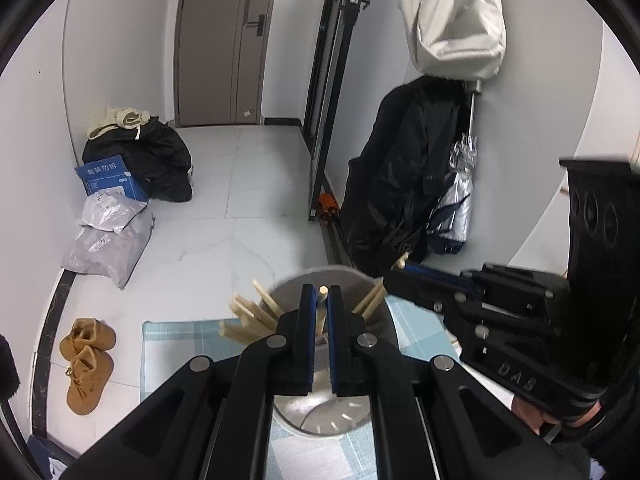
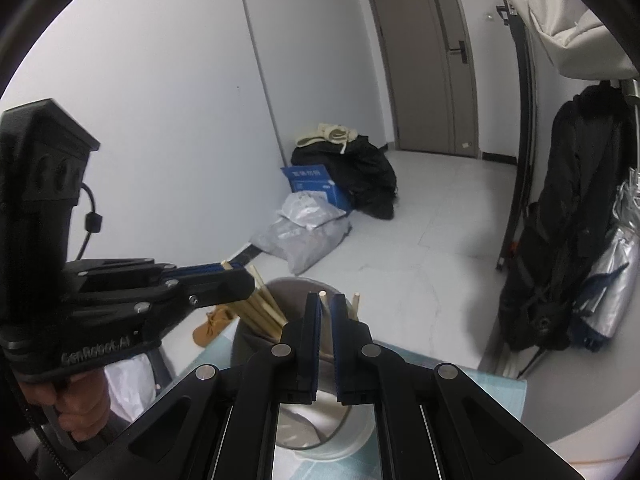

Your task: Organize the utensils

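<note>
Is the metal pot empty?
No, the metal pot has several wooden chopsticks leaning out over its rim.

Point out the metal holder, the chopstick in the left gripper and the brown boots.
metal holder point(image 1: 344, 412), left wrist view, on its inner wall near the rim.
chopstick point(image 1: 322, 304), left wrist view, on its shaft between the pads.
brown boots point(image 1: 86, 364), left wrist view, on the nearer boot's upper.

Pale matt wooden chopsticks point(image 1: 256, 322) are leaning in a dull brushed-metal pot point(image 1: 324, 420); matt black plastic tongs point(image 1: 319, 304) are showing blue rubbery pads point(image 1: 309, 320); checked cloth point(image 1: 176, 344) is covering the surface
</note>
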`<action>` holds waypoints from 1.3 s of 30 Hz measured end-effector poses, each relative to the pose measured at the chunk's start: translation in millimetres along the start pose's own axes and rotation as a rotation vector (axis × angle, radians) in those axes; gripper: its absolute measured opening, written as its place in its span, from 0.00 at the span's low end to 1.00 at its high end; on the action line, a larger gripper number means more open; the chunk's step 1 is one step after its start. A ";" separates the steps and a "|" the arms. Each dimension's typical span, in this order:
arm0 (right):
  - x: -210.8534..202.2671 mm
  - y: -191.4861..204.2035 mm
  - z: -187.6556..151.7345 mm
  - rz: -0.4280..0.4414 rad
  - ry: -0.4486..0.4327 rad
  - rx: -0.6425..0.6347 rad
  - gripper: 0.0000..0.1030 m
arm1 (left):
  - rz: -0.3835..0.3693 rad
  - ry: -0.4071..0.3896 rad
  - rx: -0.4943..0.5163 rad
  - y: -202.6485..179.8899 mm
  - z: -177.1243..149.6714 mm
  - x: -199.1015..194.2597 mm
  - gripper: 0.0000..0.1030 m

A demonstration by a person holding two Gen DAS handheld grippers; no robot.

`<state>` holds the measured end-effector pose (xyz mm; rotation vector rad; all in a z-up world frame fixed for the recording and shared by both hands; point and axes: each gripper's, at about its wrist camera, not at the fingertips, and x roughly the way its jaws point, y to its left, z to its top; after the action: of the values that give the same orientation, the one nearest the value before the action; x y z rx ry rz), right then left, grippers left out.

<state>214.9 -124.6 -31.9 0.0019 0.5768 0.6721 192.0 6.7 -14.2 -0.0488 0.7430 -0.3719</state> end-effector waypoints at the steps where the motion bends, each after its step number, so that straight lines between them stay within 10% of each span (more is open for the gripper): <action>1: 0.0 -1.0 0.2 0.002 0.006 0.012 0.05 | 0.001 0.015 -0.009 -0.1 -1.3 1.0 0.01; 5: -4.5 -1.5 -0.7 0.006 0.029 0.049 0.11 | -0.009 0.040 -0.081 8.3 -1.4 -5.8 0.04; 8: -19.3 2.0 -3.9 -0.029 -0.002 0.047 0.49 | -0.008 0.020 -0.087 5.2 -2.4 -17.4 0.20; 11: -41.9 3.1 -6.7 -0.026 -0.056 0.076 0.50 | 0.009 -0.020 -0.089 -0.4 -3.1 -33.5 0.42; 39: -186.3 68.3 -97.9 -0.265 -0.361 0.145 0.93 | 0.252 -0.362 -0.135 -21.7 -84.8 -148.4 0.98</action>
<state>7.5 -198.0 -8.2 0.1763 0.2686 0.3586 28.4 45.4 23.7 -0.1442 0.4078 -0.0667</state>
